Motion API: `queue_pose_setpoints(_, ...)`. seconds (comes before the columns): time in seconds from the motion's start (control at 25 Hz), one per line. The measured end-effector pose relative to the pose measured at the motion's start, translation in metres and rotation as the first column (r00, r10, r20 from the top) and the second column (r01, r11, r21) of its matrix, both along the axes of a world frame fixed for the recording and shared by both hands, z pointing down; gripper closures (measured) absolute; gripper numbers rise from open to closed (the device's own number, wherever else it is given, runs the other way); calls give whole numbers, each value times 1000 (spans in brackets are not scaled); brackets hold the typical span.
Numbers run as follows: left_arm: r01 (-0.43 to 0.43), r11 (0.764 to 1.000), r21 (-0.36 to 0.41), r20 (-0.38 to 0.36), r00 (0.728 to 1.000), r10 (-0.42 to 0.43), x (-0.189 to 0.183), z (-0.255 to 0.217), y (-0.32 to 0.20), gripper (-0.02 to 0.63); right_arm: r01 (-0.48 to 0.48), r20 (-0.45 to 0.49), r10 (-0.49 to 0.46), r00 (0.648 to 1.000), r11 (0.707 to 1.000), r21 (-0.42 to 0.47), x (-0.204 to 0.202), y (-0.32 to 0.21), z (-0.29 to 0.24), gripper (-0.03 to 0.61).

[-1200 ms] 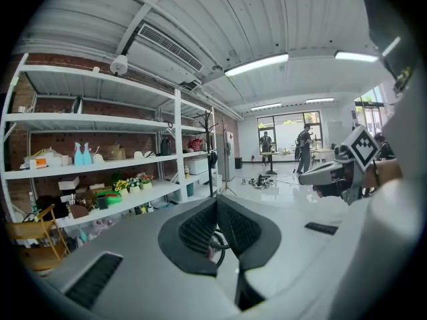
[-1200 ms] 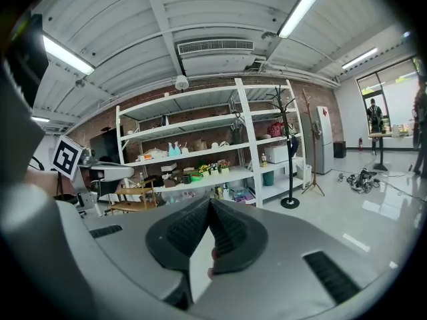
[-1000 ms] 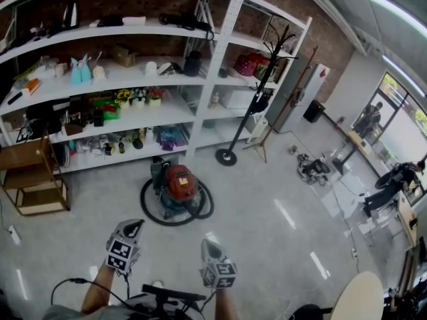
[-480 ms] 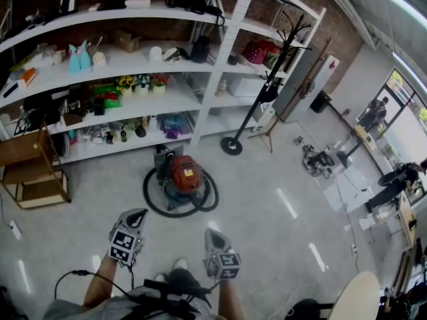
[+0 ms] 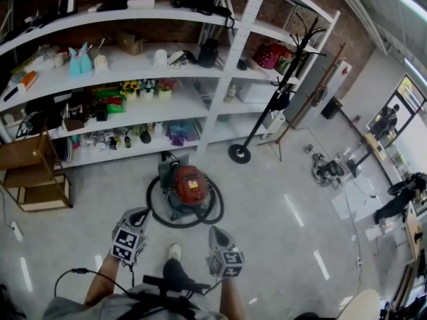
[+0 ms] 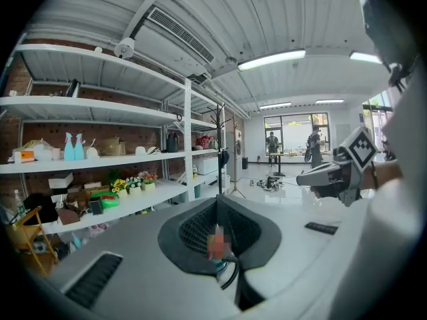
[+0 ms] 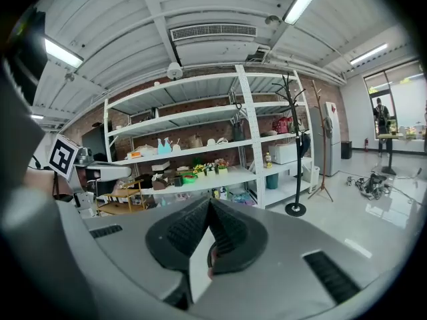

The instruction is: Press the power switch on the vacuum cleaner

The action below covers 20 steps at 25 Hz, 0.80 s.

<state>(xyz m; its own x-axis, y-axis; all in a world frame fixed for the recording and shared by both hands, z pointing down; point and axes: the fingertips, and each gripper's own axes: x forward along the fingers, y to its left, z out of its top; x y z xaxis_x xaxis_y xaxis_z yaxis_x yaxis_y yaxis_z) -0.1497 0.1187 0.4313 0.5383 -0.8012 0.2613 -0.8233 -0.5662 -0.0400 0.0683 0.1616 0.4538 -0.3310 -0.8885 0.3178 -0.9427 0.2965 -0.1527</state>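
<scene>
The vacuum cleaner [image 5: 189,185] stands on the floor [image 5: 280,205] just in front of the shelves [image 5: 167,105], ringed by its black hose [image 5: 152,209]. Its long axis runs near to far, with the red dome toward the near end and the dark body behind it toward the shelves. A small pale label on the dome is too small to read. The left hand-held gripper [image 5: 139,216] and the right hand-held gripper [image 5: 216,235] hover near it, both clenched on nothing.

On my feed: long white metal shelves [image 5: 127,72] full of clutter, a tall black coat stand [image 5: 265,115] beside them, a small wooden rack [image 5: 33,173] at left.
</scene>
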Motion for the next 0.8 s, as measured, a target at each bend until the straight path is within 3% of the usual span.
queue_pose_setpoints(0.4, -15, 1000, -9, 36, 999, 15, 38, -12, -108, 607, 22, 32, -21, 999, 1000, -11, 23, -115, 3, 577)
queue_pose_setpoints(0.8, -18, 999, -47, 54, 998, 21, 68, -1, -195, 607, 22, 63, -19, 998, 998, -52, 51, -193, 16, 577)
